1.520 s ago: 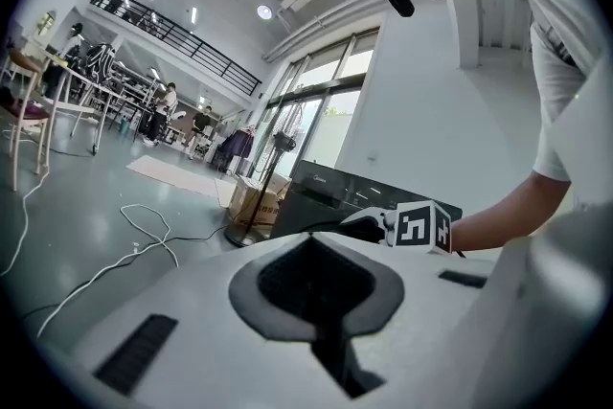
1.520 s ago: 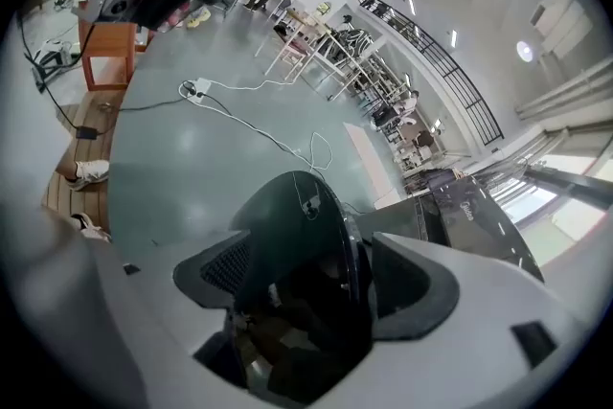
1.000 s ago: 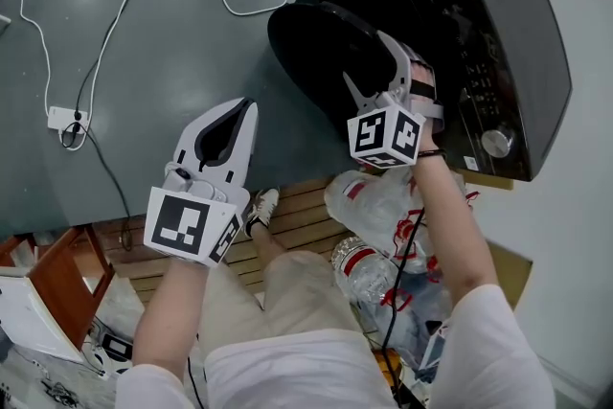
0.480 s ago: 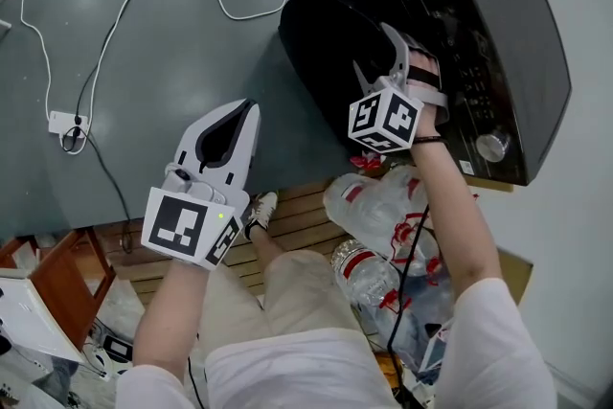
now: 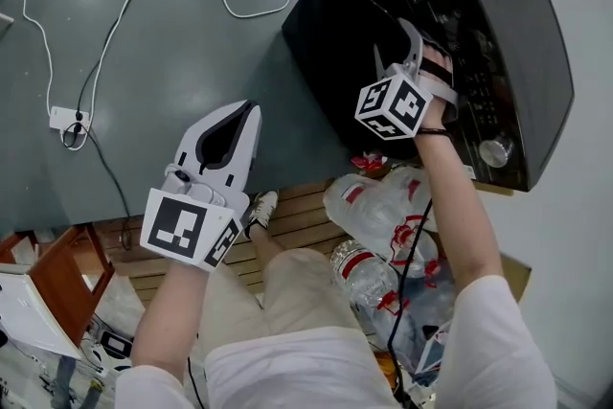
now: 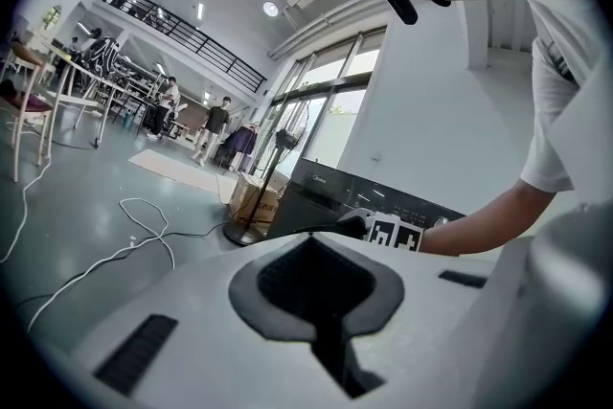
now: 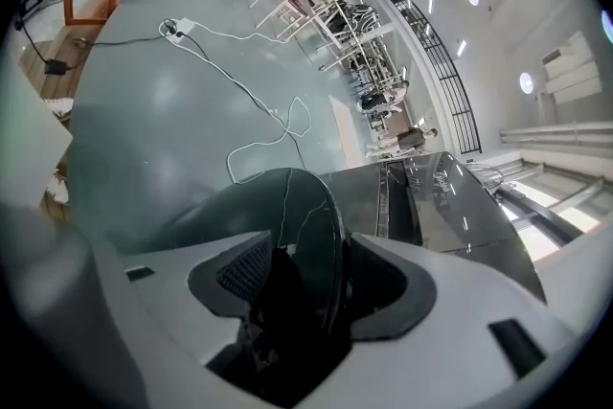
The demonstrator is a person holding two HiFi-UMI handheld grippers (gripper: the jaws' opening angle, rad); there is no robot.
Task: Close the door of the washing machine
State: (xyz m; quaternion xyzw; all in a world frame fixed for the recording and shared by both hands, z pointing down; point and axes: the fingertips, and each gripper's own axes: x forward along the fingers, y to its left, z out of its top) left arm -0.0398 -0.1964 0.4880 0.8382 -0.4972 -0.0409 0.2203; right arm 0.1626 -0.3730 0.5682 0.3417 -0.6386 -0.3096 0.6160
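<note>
Grey-green polished floor (image 5: 172, 53) spreads ahead of my left gripper (image 5: 251, 108), and a white cable (image 5: 105, 34) loops across it to a power strip (image 5: 67, 120) off to that gripper's left. Its jaws are together and hold nothing. My right gripper (image 5: 414, 38) has just been closing its jaws, and they now clamp the rim of the door (image 5: 330, 43). The door stands ajar from the black washing machine (image 5: 517, 24) just beyond the jaws.
</note>
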